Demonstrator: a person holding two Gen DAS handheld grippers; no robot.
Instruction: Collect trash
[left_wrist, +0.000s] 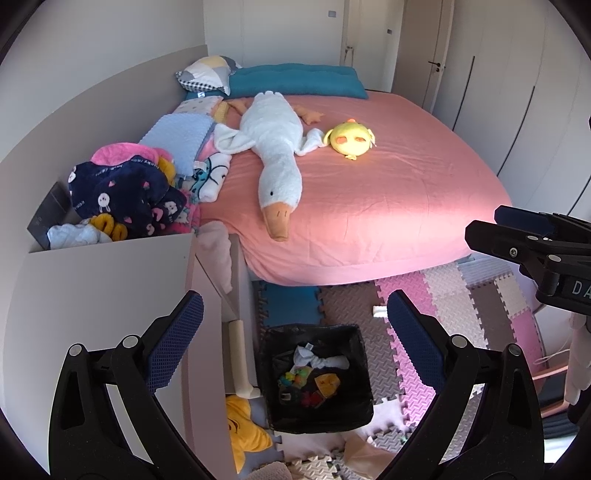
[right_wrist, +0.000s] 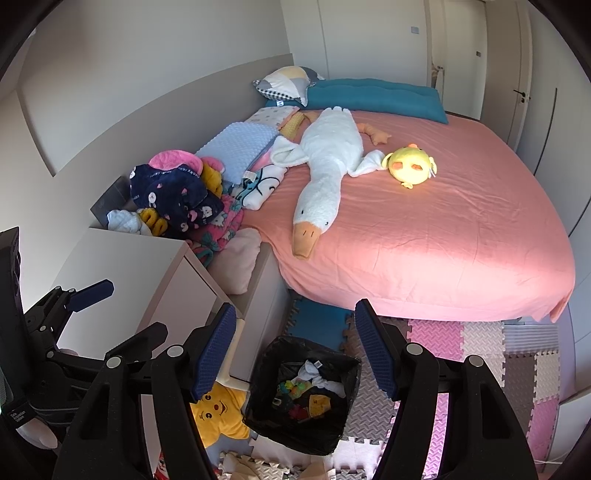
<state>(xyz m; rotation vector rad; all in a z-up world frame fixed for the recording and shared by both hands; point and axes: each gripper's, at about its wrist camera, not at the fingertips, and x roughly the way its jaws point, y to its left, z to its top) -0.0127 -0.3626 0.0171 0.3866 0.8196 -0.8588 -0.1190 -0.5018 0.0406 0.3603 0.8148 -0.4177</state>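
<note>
A black-lined trash bin (left_wrist: 273, 369) (right_wrist: 258, 398) stands on the foam floor mats by the bed foot, holding white tissue, colourful wrappers and a yellow scrap. My left gripper (left_wrist: 295, 339) hangs open and empty above it. My right gripper (right_wrist: 295, 354) is also open and empty above the bin. The right gripper shows at the right edge of the left wrist view (left_wrist: 517, 240); the left gripper shows at the lower left of the right wrist view (right_wrist: 122, 314). A small white scrap (left_wrist: 378, 311) lies on the mat beyond the bin.
A pink bed (left_wrist: 388, 177) (right_wrist: 461, 221) carries a white goose plush (left_wrist: 273, 147) (right_wrist: 325, 162) and a yellow chick plush (left_wrist: 351, 138) (right_wrist: 410, 166). A white cabinet (left_wrist: 110, 280) (right_wrist: 140, 269) stands left, piled clothes (left_wrist: 122, 188) behind it. A yellow star cushion (right_wrist: 218, 413) lies on the floor.
</note>
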